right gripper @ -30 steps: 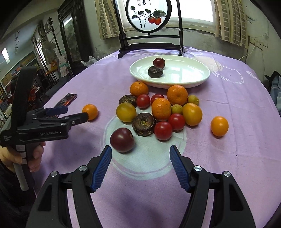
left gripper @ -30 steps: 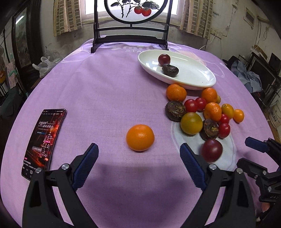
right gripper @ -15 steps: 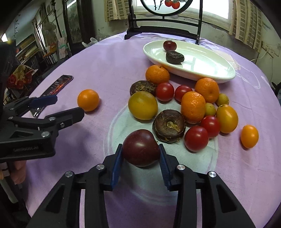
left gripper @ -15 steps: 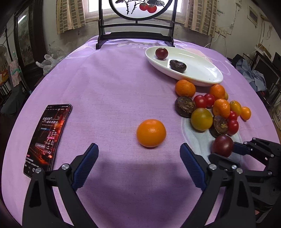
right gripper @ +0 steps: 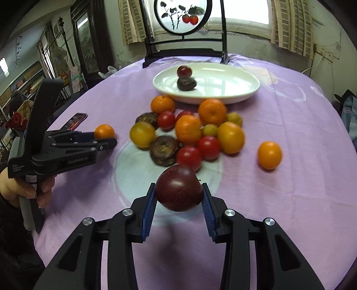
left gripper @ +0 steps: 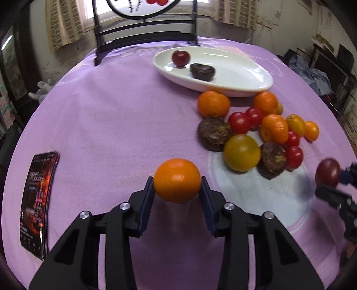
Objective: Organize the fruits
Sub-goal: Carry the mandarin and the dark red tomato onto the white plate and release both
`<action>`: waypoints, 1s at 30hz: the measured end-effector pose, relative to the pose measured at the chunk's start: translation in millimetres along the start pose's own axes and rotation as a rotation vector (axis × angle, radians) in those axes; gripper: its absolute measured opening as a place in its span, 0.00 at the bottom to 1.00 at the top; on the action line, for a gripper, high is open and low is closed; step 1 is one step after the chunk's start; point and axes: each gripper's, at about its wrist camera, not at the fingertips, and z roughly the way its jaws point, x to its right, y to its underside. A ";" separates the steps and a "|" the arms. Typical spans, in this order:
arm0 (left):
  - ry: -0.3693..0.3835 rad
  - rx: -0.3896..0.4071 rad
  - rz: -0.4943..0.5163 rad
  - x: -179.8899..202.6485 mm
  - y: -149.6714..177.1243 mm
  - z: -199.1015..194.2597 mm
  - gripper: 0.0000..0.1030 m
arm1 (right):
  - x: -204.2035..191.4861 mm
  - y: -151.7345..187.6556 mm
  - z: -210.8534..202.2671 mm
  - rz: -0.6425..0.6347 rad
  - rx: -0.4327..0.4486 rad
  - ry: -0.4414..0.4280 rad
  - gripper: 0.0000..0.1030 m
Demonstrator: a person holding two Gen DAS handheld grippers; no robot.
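Observation:
My left gripper (left gripper: 177, 187) is shut on a small orange (left gripper: 177, 180), held just above the purple cloth; it also shows in the right wrist view (right gripper: 104, 132). My right gripper (right gripper: 179, 196) is shut on a dark red plum (right gripper: 179, 187) and holds it lifted; the plum shows at the right edge of the left wrist view (left gripper: 328, 172). A white oval plate (right gripper: 234, 89) at the back holds a dark red fruit (right gripper: 184, 71) and a dark brown fruit (right gripper: 186, 83). A pile of oranges, red tomatoes, yellow and brown fruits (right gripper: 189, 131) lies in front of the plate.
A phone (left gripper: 38, 200) lies at the table's left edge. A lone small orange fruit (right gripper: 269, 155) sits right of the pile. A black stand with a round painted panel (right gripper: 183, 15) stands behind the plate. Bare purple cloth lies left of the pile.
My left gripper moved forward and closed on the orange. My right gripper, shut on the plum half a second ago, has lifted it off the cloth.

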 end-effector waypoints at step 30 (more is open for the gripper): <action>-0.038 0.085 0.026 29.3 -144.8 48.9 0.67 | 38.4 -120.8 79.8 -0.048 0.028 0.131 0.57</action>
